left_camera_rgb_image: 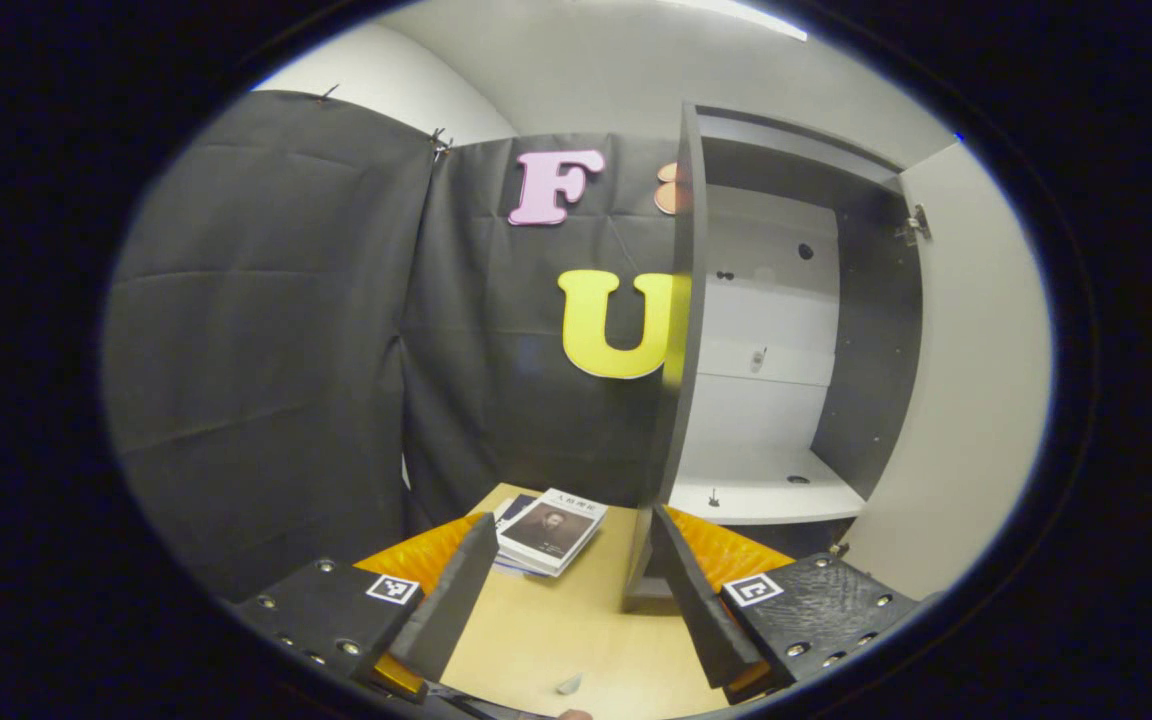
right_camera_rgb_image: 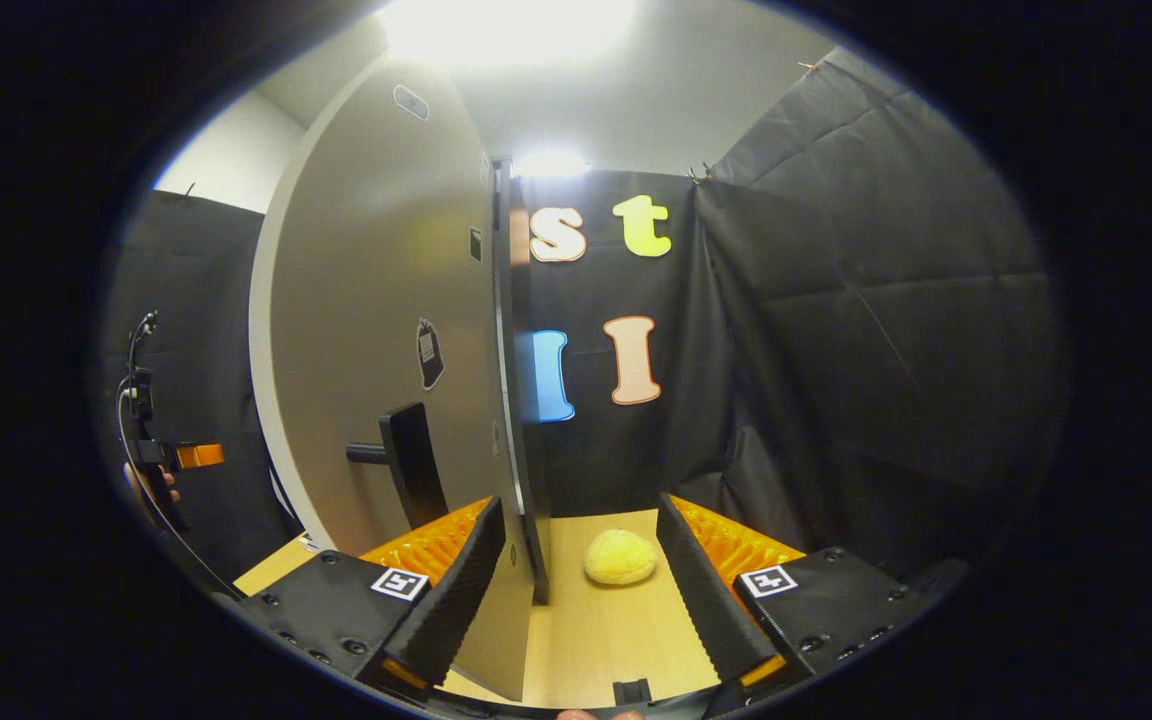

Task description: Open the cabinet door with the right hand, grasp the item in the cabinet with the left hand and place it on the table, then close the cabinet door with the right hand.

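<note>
Two grippers, each with fingers spread and nothing between them. In the left gripper view, the left gripper (left_camera_rgb_image: 576, 590) hovers above the pale wooden surface (left_camera_rgb_image: 576, 640), facing the cabinet (left_camera_rgb_image: 786, 330). The cabinet stands open: its door (left_camera_rgb_image: 966, 380) is swung out at the right of that view, its dark side panel (left_camera_rgb_image: 681, 330) seen edge-on. The white shelf (left_camera_rgb_image: 766, 495) inside the cabinet is bare. A small stack of books (left_camera_rgb_image: 548, 530) lies on the surface just beside the cabinet's side panel.

In the right gripper view, the right gripper (right_camera_rgb_image: 576, 590) hangs near the free edge of the open door (right_camera_rgb_image: 386, 380); the door's edge stands between the fingers, touching neither. A dark handle (right_camera_rgb_image: 406, 465) projects from the door's face. A yellow, rounded soft item (right_camera_rgb_image: 621, 557) rests on the surface beyond the door's edge, apart from both fingers. Far past the door, a hand (right_camera_rgb_image: 148, 487) holds the other gripper.
</note>
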Motion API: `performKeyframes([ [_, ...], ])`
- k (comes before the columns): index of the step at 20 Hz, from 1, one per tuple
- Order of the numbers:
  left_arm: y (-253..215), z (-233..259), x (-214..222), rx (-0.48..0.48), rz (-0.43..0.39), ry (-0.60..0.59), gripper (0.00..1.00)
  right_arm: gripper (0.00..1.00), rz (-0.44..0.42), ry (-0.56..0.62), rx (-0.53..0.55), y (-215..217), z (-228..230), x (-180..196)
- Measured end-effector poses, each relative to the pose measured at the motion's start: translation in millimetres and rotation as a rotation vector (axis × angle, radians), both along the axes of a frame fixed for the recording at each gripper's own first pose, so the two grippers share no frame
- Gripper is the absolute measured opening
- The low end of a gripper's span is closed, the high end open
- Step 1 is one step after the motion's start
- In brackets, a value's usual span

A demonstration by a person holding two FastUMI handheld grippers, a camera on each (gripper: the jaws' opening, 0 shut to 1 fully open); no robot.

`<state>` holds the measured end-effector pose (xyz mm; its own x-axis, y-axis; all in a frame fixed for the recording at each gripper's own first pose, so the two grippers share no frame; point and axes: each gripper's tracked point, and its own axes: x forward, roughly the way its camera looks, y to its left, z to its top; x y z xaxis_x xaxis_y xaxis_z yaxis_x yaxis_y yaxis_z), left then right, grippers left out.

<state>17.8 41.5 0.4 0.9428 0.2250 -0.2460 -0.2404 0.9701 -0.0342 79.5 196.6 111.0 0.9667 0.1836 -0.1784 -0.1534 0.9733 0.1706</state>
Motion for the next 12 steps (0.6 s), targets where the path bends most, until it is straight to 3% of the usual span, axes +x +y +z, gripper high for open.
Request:
performKeyframes([
  [4, 16, -6, -4, 0.016, 0.007, 0.007, 0.92, 0.98, 0.06, 0.041, 0.113, 37, -6, -5],
  [9, 41, -11, -21, 0.043, 0.028, 0.018, 0.92, 0.97, 0.125, 0.04, 0.133, 76, -3, -5],
  [12, 51, -14, -29, 0.011, 0.033, 0.004, 0.92, 0.98, 0.156, 0.055, 0.17, 95, -6, -6],
])
